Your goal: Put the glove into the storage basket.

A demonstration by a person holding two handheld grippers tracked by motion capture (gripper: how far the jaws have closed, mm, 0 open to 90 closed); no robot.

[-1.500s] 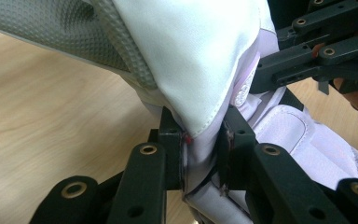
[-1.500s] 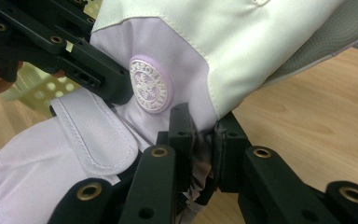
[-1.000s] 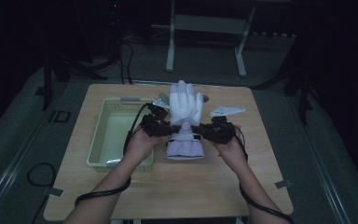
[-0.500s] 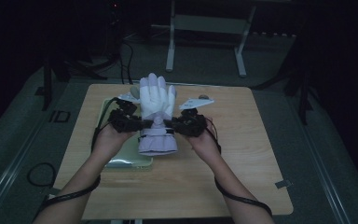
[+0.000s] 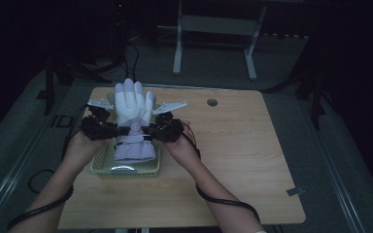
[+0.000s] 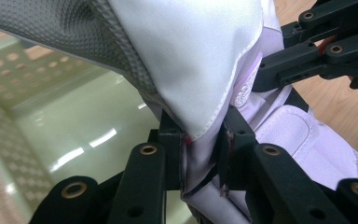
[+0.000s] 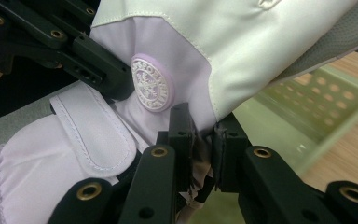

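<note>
High view. Glove (image 5: 133, 112), white with lilac cuff, held up over pale green basket (image 5: 106, 168) at table's left half, fingers pointing away toward far edge. Left gripper (image 5: 110, 129) and right gripper (image 5: 151, 131) clamped on glove at wrist band, one from each side, close together. Basket directly beneath cuff, near left edge of wooden table (image 5: 233, 160); front rim just back from near edge. Right half of table bare, wide room there; round cable hole (image 5: 212, 102) near far edge, well apart from glove. Cables trailing from both grippers along forearms to near edge. Dark floor around table, metal stand legs (image 5: 213, 43) beyond far edge.

Left gripper view. Jaws pinched tight on fold of glove (image 6: 200, 70) fabric, white panel with stitched seam above, grey textured palm at upper left. Basket (image 6: 74, 130) floor and perforated wall below and left, glossy. Other gripper's (image 6: 263, 80) black linkage at upper right, touching cuff.

Right gripper view. Jaws shut on glove (image 7: 223, 51) fabric just under round lilac badge (image 7: 152, 84). Velcro strap (image 7: 95, 135) at lower left. Basket (image 7: 307, 116) rim to right, wood beyond. Other gripper's (image 7: 122, 90) linkage at upper left against glove.
</note>
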